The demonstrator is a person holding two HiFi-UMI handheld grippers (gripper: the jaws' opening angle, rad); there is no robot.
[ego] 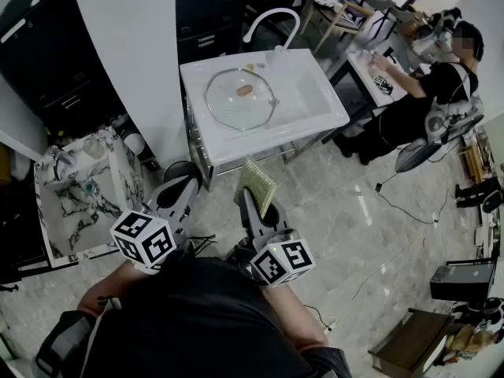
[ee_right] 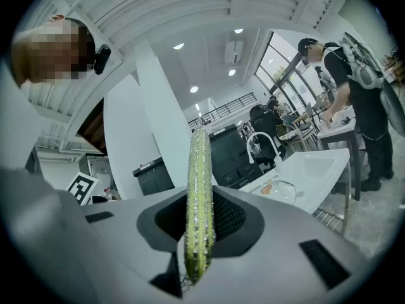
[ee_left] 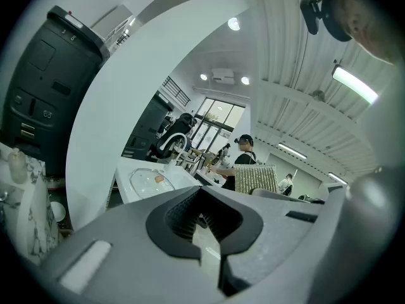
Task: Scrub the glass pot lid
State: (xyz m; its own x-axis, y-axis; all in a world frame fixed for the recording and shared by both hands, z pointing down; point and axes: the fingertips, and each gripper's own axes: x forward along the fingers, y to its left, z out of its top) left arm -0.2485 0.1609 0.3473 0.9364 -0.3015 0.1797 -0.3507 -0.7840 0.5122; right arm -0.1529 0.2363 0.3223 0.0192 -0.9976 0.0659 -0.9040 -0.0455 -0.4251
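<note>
The glass pot lid (ego: 240, 98) lies flat on the white sink table (ego: 315, 120), well ahead of both grippers, with a small orange-brown patch at its middle. It also shows far off as the lid (ee_left: 152, 181) and the lid (ee_right: 280, 189). My right gripper (ego: 253, 201) is shut on a yellow-green scrub sponge (ego: 257, 183), held upright on edge; up close the sponge (ee_right: 200, 182) stands between the jaws of the right gripper (ee_right: 199, 227). My left gripper (ego: 183, 184) is beside it at the left; the left gripper (ee_left: 202, 219) is shut with nothing held.
A curved white faucet (ego: 272, 18) stands at the back of the sink table. A marble-patterned cabinet (ego: 75, 199) stands at the left. A person in black (ego: 429, 93) works at another table to the right. Cables lie on the tiled floor (ego: 370, 227).
</note>
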